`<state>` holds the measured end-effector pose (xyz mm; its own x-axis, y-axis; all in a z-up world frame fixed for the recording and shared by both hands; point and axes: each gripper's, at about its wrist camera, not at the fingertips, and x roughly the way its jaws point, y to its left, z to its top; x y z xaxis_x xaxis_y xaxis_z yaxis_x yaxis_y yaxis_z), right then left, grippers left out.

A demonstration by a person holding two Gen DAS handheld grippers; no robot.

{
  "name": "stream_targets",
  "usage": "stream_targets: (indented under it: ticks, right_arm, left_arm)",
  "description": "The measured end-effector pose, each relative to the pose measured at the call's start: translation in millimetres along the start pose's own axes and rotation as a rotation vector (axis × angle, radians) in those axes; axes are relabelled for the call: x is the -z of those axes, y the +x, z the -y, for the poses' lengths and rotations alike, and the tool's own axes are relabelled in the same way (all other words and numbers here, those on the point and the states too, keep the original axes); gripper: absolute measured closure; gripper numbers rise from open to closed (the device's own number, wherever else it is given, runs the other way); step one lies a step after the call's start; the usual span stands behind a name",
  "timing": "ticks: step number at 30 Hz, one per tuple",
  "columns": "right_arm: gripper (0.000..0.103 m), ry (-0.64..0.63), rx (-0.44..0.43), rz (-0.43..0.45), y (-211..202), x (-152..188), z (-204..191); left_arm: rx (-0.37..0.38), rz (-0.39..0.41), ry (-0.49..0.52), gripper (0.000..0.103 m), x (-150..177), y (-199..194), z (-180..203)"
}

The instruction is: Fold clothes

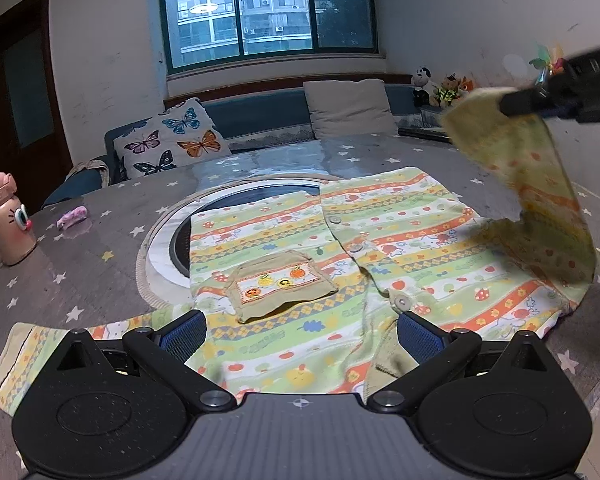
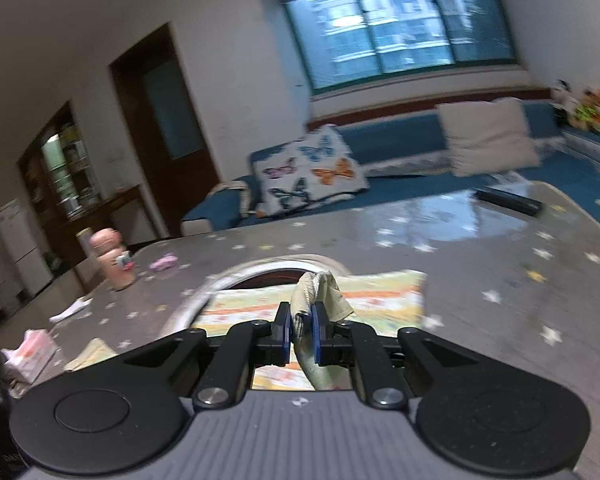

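Observation:
A child's striped shirt (image 1: 380, 248) with fruit prints, snap buttons and a khaki pocket (image 1: 284, 284) lies spread front-up on the star-patterned table (image 1: 100, 248). My left gripper (image 1: 300, 332) hovers open over the shirt's near edge, nothing between its blue pads. At the upper right of the left wrist view, my right gripper (image 1: 504, 106) is shut on the right sleeve (image 1: 540, 184), which hangs lifted above the table. In the right wrist view the sleeve cuff (image 2: 320, 292) is pinched between the pads of the right gripper (image 2: 301, 330). The left sleeve (image 1: 28, 348) lies flat at the near left.
A pink bottle (image 1: 6, 220) and a small pink object (image 1: 74, 216) stand on the table's left side. A round inset (image 1: 164, 240) sits under the shirt's far edge. A dark remote-like item (image 2: 508, 200) lies far right. Tissue packet (image 2: 30, 354) at the near left. Sofa with cushions (image 1: 172, 136) behind.

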<state>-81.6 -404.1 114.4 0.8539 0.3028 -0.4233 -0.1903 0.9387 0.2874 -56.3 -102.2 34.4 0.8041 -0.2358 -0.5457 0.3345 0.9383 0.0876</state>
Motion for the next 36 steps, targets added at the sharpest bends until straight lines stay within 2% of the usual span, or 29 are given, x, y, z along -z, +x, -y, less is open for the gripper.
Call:
stream_targets:
  ticks: [10,20,22,24,29,36]
  right_arm:
    - [0.094,-0.12,-0.135,-0.046,39.5,-6.5,-70.9]
    - [0.093,-0.188,-0.21,-0.122,69.0,10.9,-118.3]
    - [0.092,-0.185,-0.218,-0.132,72.1,14.0,-121.2]
    - [0.086,-0.178,-0.234,-0.143,77.2,17.4,-122.3]
    - [0.085,-0.182,-0.25,-0.143,77.3,19.9,-121.5]
    - [0.074,-0.159,-0.18,-0.167,70.8,28.6,-91.2]
  left_arm:
    - [-0.008,0.009,-0.043,0.0,7.3,-5.0,-15.5]
    - [-0.024,0.003,-0.067,0.0,12.6,-6.9,-27.0]
    - [-0.029,0.0,-0.073,0.0,13.1,-6.8,-28.8]
    - [-0.032,-0.001,-0.074,0.0,13.5,-7.5,-29.2]
    - [-0.035,-0.005,-0.071,0.0,13.5,-7.7,-30.1]
    - [-0.042,-0.008,-0.066,0.0,13.8,-11.3,-31.2]
